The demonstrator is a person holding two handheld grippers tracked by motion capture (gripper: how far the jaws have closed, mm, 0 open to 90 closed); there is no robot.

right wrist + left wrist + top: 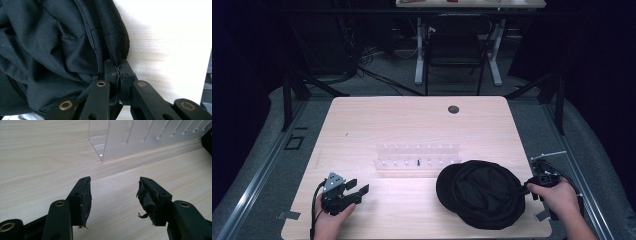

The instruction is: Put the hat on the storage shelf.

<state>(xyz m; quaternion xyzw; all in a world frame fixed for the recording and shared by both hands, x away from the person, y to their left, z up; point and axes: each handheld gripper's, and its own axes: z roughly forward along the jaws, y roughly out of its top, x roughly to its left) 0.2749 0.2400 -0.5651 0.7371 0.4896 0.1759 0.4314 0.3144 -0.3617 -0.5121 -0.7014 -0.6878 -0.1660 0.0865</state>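
Pinching the rim of the floppy black fabric hat (482, 194) at the pale wooden table's (412, 120) right front, the right claw (119, 72) anchored it; the left claw (354, 189) rested wide, empty, near the clear slotted acrylic rack (417, 156).

Ahead of the left hand-held gripper (113, 195), bare tabletop (45, 155) runs free up to the clear slotted rack (140, 137), which bars the way beyond. To its right lies the black cap (482, 192), pinched at the rim by the right hand-held gripper (119, 72), blocking sideways passage.
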